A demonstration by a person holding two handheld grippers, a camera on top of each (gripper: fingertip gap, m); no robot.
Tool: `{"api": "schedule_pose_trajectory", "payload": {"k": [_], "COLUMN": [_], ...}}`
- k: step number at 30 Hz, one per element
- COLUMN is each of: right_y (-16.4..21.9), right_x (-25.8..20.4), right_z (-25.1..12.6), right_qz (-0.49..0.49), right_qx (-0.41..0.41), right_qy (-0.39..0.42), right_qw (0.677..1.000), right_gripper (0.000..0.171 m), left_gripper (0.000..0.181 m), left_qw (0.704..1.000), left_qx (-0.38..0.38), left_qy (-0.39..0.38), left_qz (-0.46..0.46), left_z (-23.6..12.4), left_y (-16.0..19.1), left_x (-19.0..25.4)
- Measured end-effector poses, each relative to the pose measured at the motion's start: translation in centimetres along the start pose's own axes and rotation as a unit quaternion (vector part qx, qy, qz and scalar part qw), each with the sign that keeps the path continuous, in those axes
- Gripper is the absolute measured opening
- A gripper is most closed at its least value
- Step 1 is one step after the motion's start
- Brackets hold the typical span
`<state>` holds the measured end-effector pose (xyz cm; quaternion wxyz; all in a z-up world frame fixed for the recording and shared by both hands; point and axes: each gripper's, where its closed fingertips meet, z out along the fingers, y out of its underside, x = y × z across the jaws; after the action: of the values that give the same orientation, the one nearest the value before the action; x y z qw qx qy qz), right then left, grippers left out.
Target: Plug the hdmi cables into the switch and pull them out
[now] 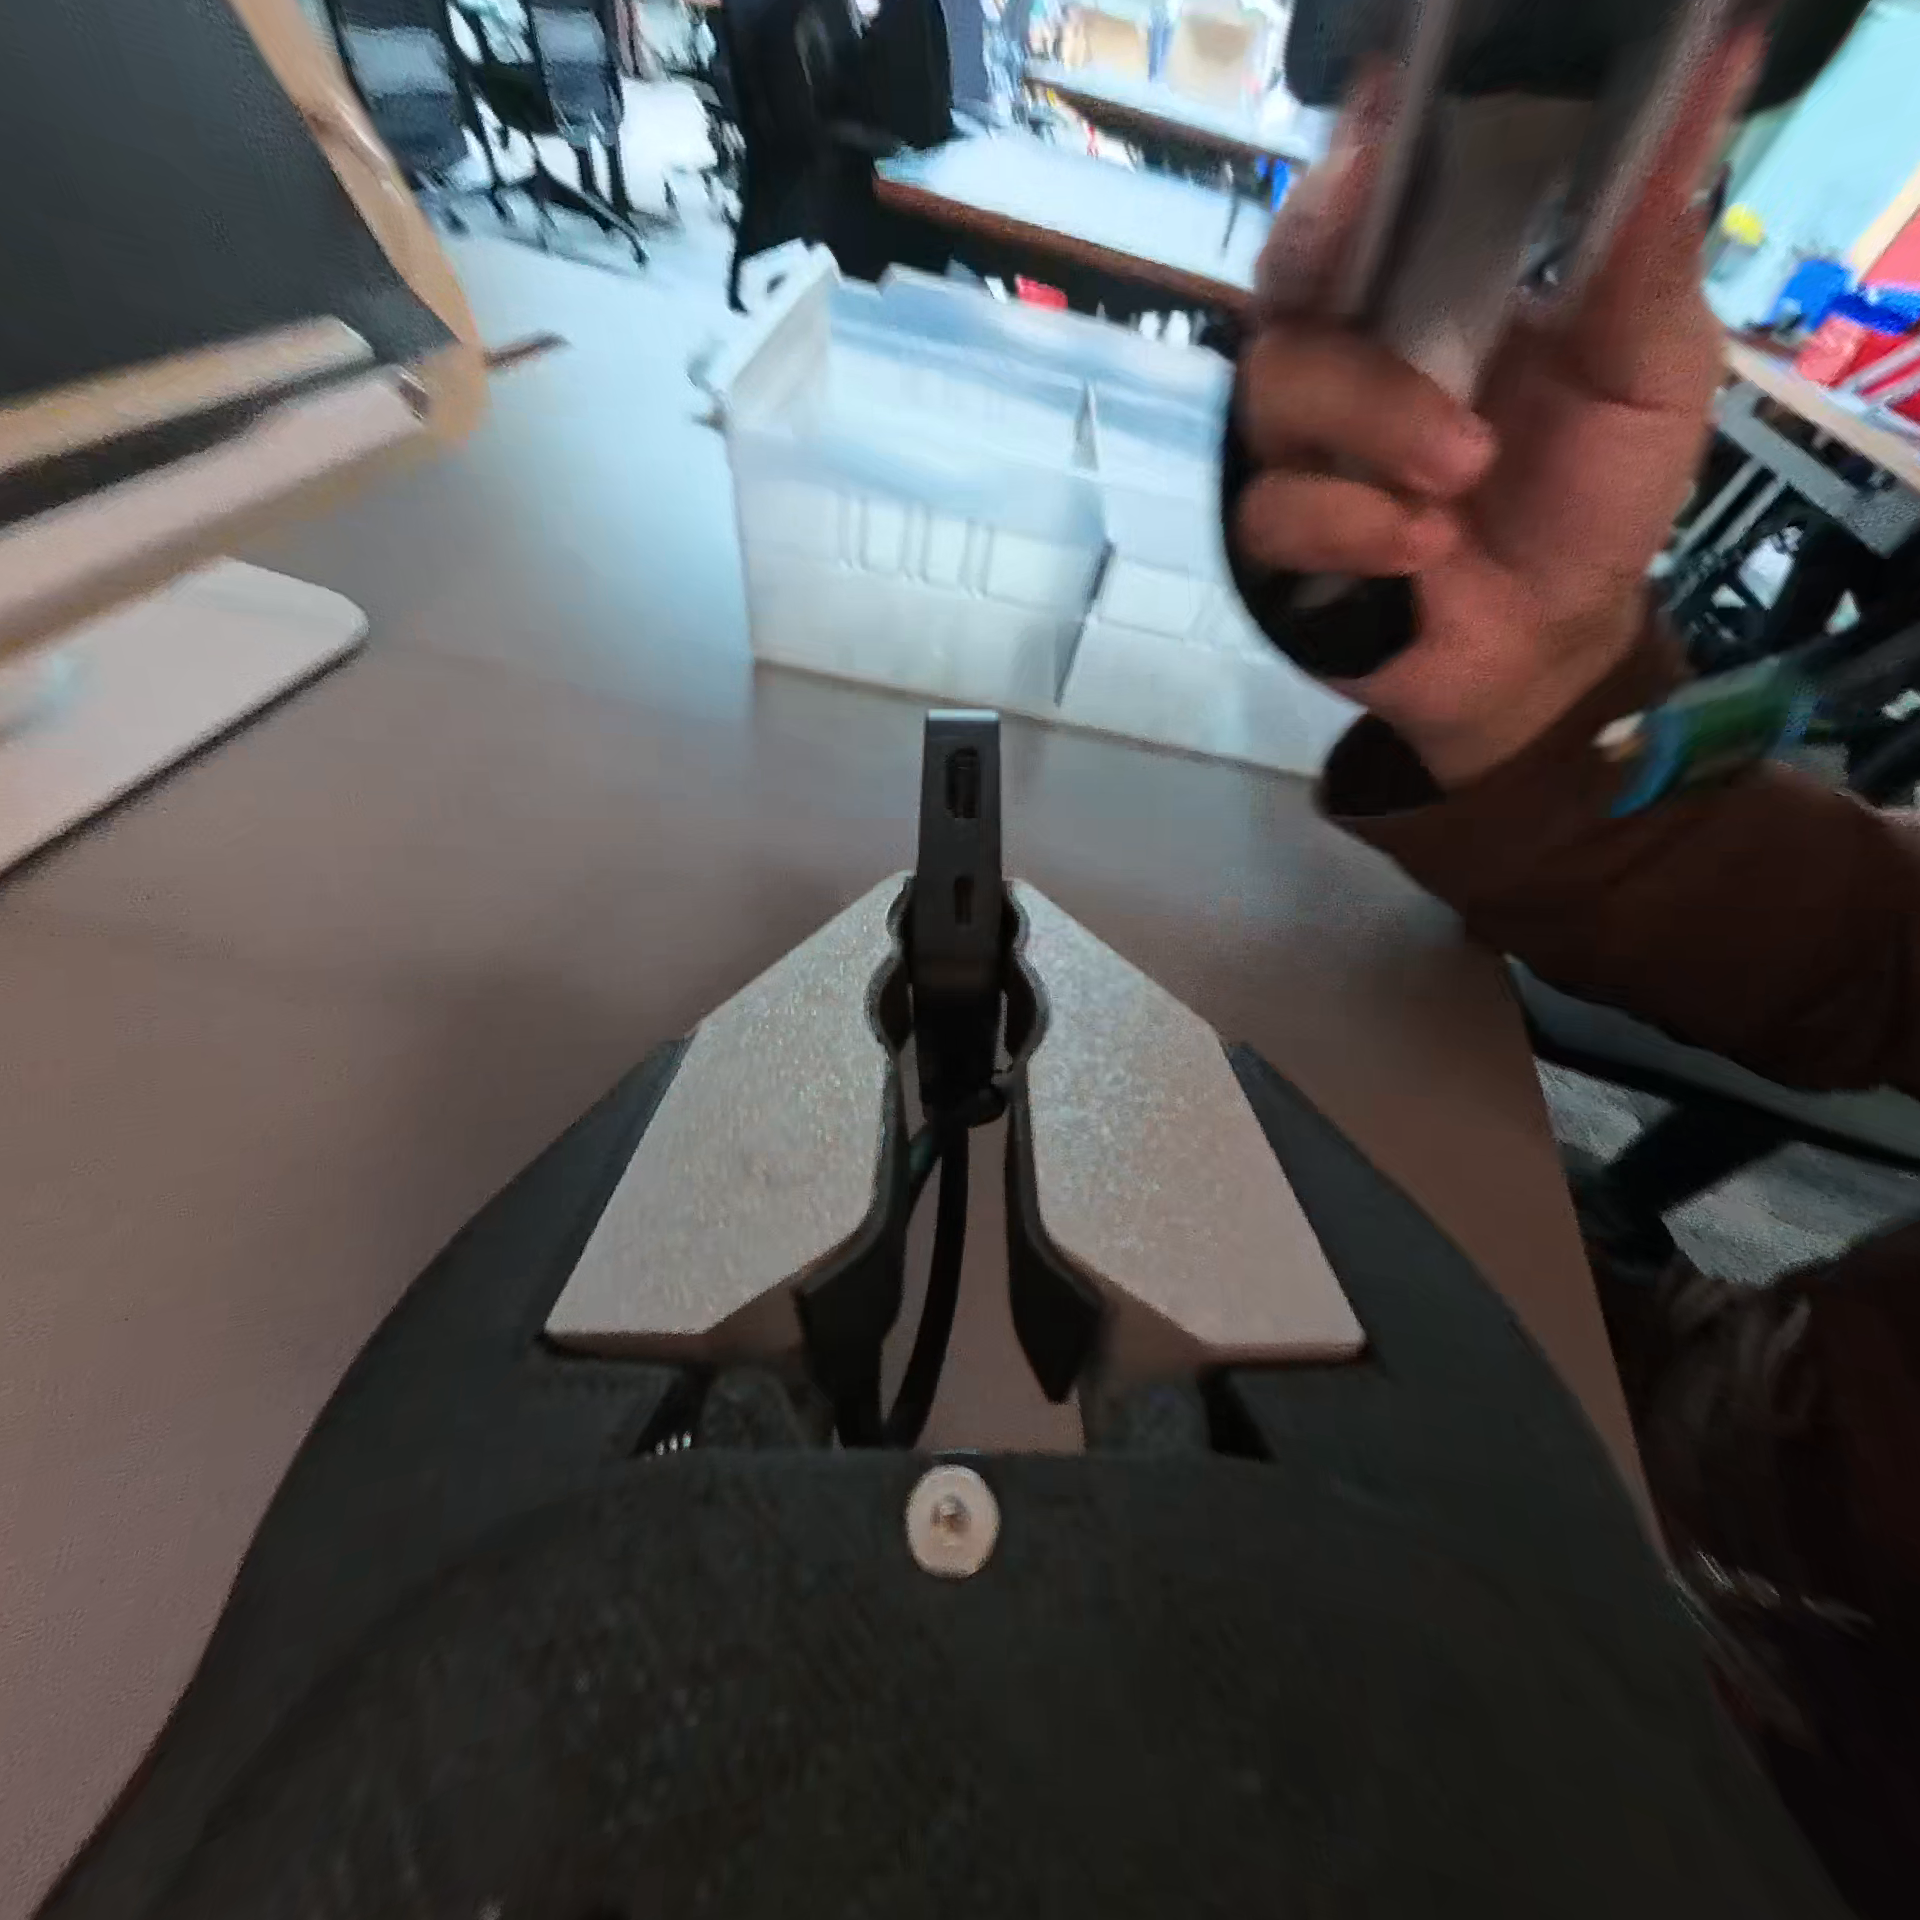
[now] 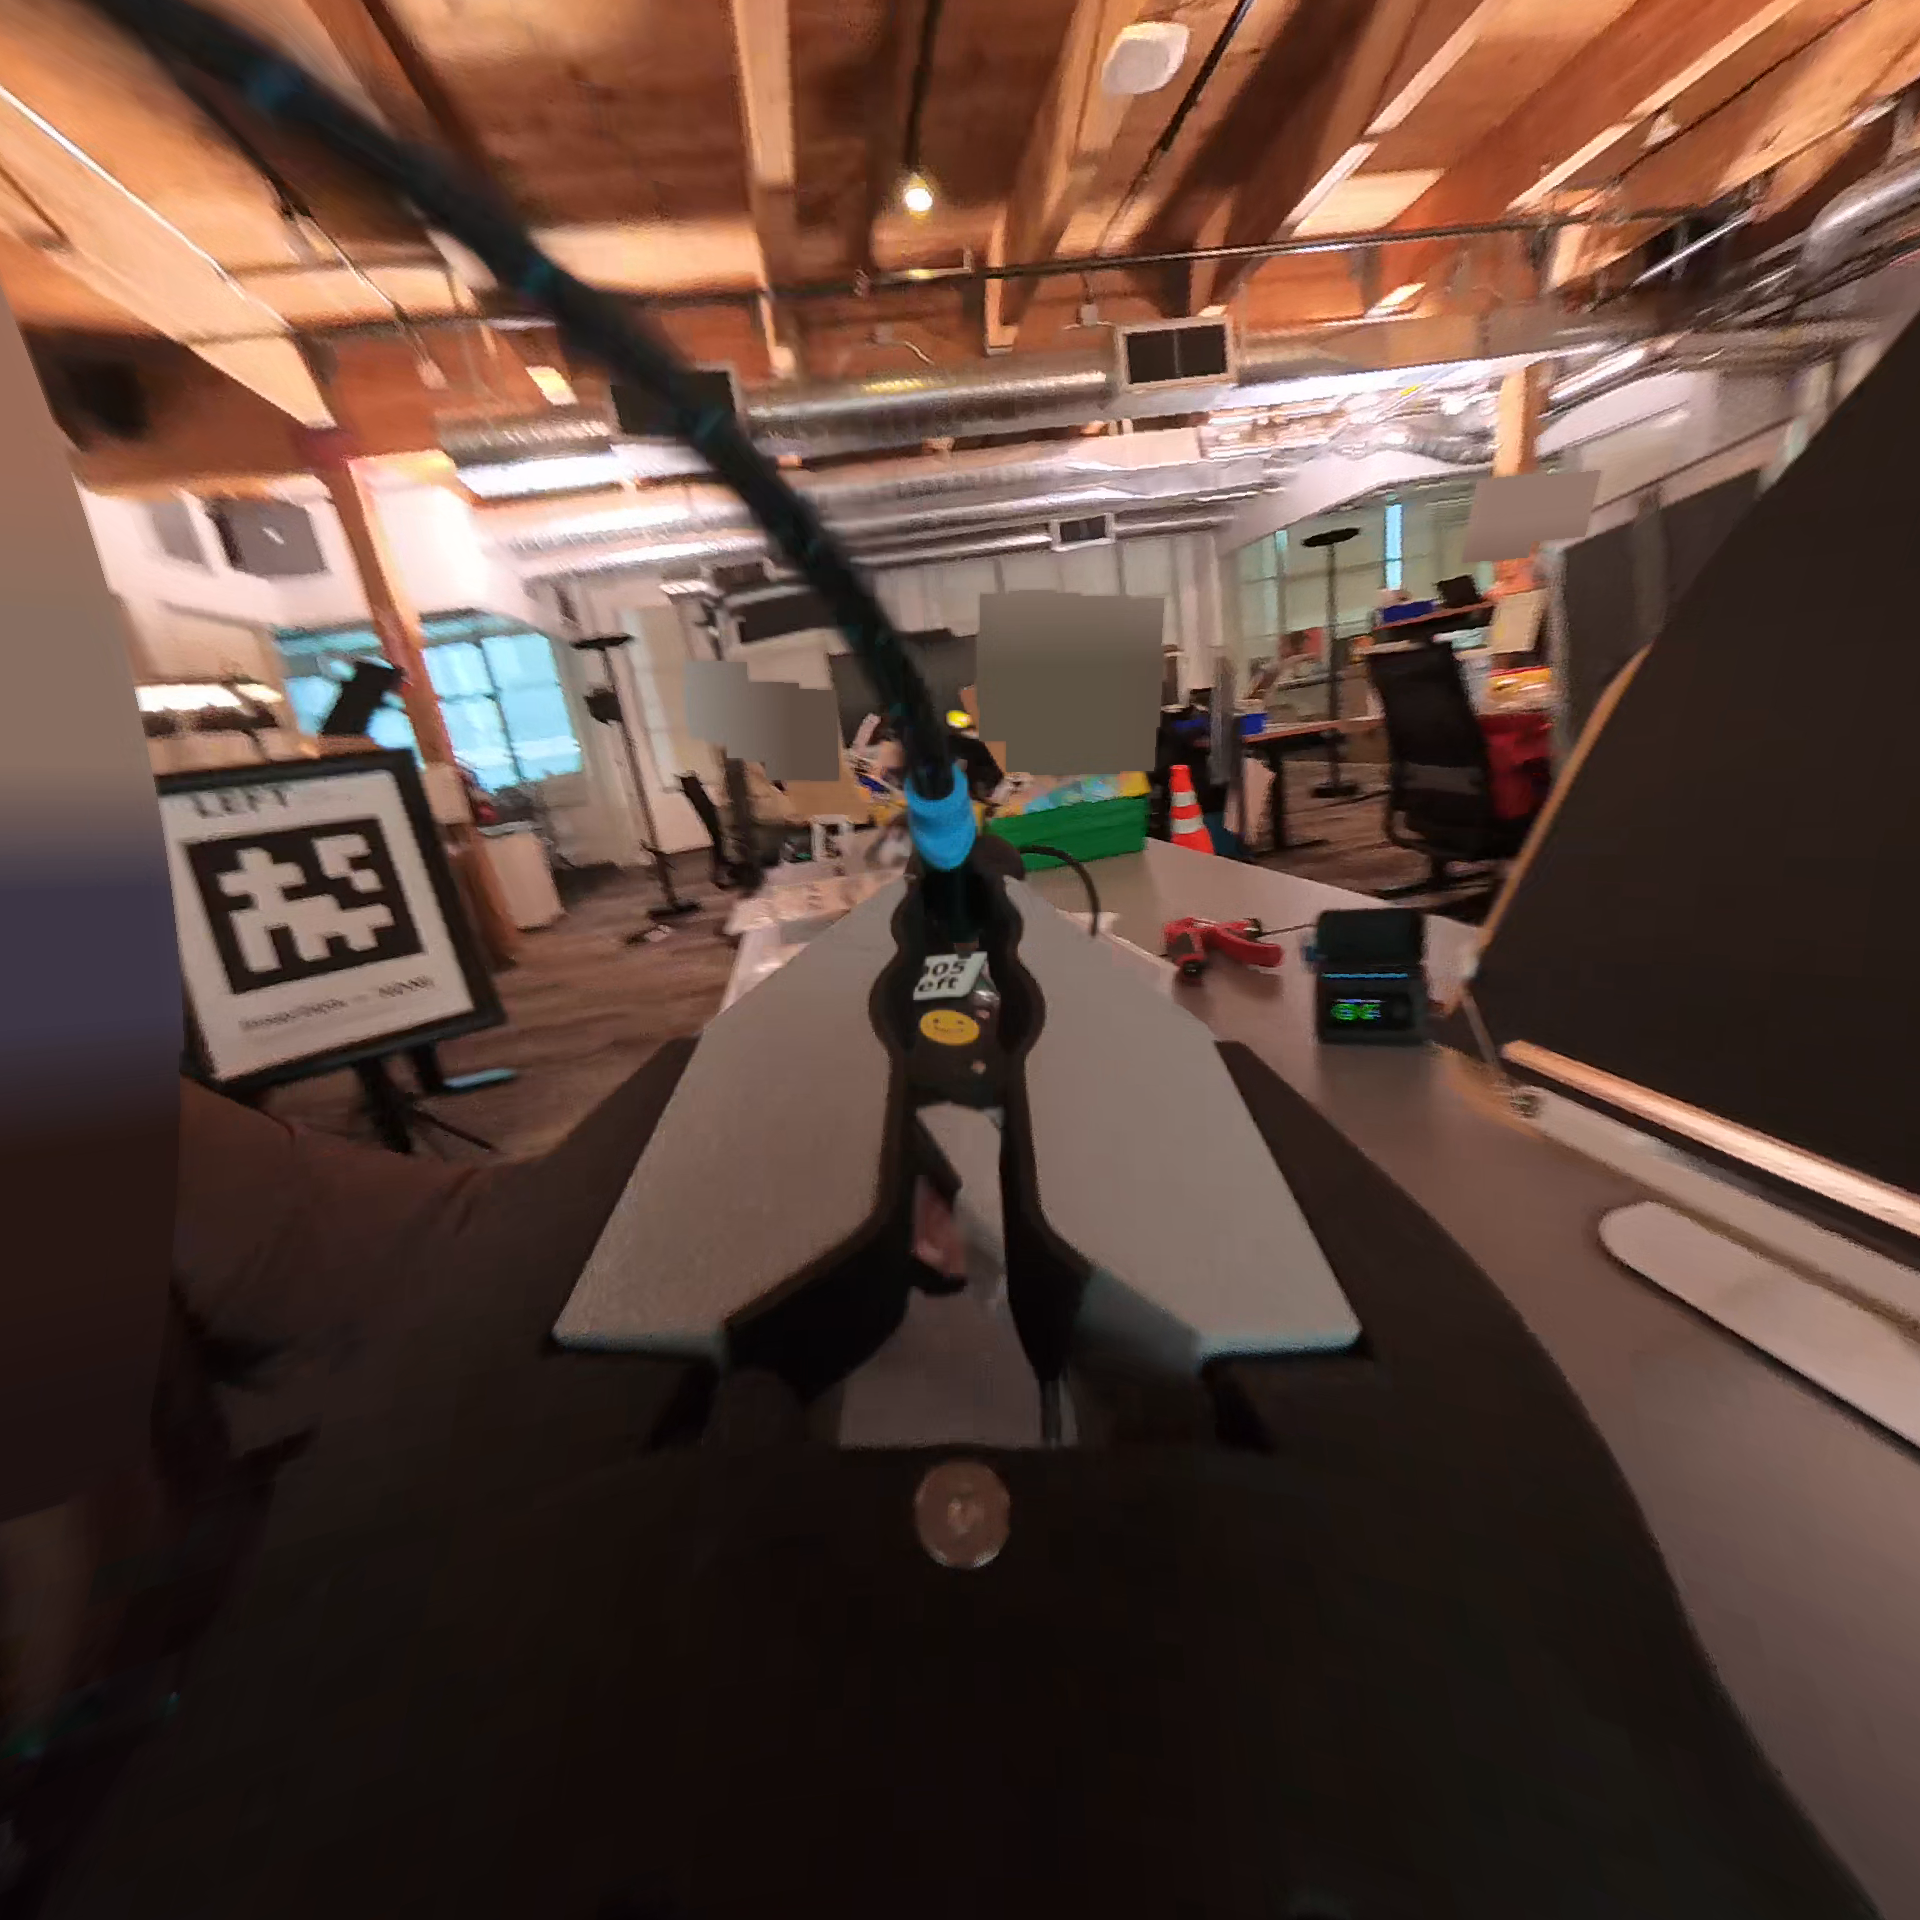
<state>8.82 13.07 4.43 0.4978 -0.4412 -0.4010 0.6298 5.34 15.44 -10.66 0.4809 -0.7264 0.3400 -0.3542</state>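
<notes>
In the left wrist view my left gripper (image 1: 958,914) is shut on the dark grey switch (image 1: 961,800), held on edge above the brown table (image 1: 468,987). Two empty ports face the camera, and the switch's thin black lead (image 1: 935,1247) hangs down between the fingers. A hand (image 1: 1455,540) holds the right gripper's body (image 1: 1486,208) raised at the upper right, apart from the switch. In the right wrist view my right gripper (image 2: 956,904) is shut on a black HDMI plug (image 2: 951,1013) with stickers. Its cable (image 2: 623,312), banded with blue tape (image 2: 940,821), arcs up and left.
White plastic bins (image 1: 935,499) stand behind the switch. A monitor with a flat base (image 1: 156,675) is at the left; it also shows in the right wrist view (image 2: 1714,831). A red tool (image 2: 1216,940), a small black device with a lit screen (image 2: 1366,987) and a marker board (image 2: 312,904) lie farther off.
</notes>
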Motion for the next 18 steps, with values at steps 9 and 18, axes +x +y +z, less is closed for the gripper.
{"api": "schedule_pose_trajectory", "payload": {"k": [9, 18], "right_y": [-10.1, -8.5], "right_x": [2.0, 5.1], "right_z": [-21.9, -41.7], "right_qz": [-0.118, -0.128], "right_qx": [-0.224, -0.464], "right_qy": [0.39, 0.721], "right_qw": [0.886, 0.498], "right_gripper": [0.007, 0.008], "left_gripper": [0.011, 0.011], "left_qw": [0.999, 0.996], "left_qx": [-0.011, -0.042], "left_qy": [-0.04, -0.051], "left_qz": [0.0, 0.061], "left_z": [-0.6, 0.4], "left_y": [0.8, 1.8], "left_x": [-1.6, -0.8]}}
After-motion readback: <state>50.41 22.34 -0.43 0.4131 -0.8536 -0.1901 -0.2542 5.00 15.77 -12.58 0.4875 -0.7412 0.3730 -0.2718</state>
